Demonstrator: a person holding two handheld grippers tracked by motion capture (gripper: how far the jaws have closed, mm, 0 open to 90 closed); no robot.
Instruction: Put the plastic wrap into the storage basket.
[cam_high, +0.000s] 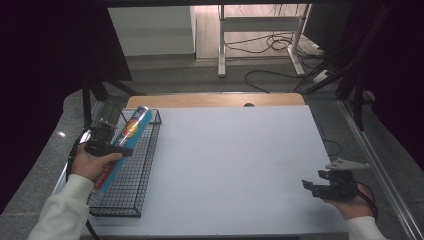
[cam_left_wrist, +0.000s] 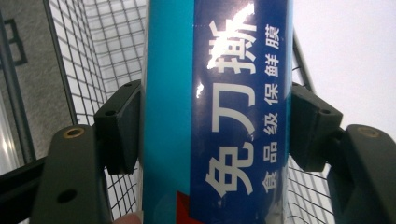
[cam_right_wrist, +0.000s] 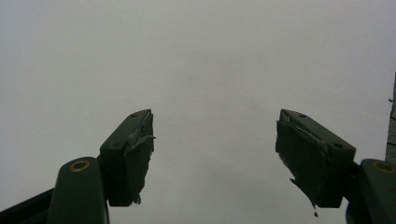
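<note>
Broadly, largest thing first:

Worktop (cam_high: 235, 165): a pale grey sheet over a wooden top, bare across its middle and right.

Wire basket (cam_high: 145, 165): a long black mesh tray at the left edge of the worktop, lying lengthwise away from the person.

Cling-film box (cam_high: 125, 145): a long, slim carton, teal and blue with white Chinese print and a red patch near the person's end. It lies along the basket at a tilt, far end raised over the far rim; whether the near end touches the mesh I cannot tell.

Handling, as I judge it: light and fairly stiff, glossy (glare shows on the print), so it may slip, and hard squeezing could dent thin card. A hold across the narrow width near mid-length suits it.

Left gripper (cam_left_wrist: 210, 126): jaws closed on the box, one pad on each long side.

Right gripper (cam_right_wrist: 215, 149): jaws spread wide with nothing between them, over bare worktop at the right, well apart from the basket.
</note>
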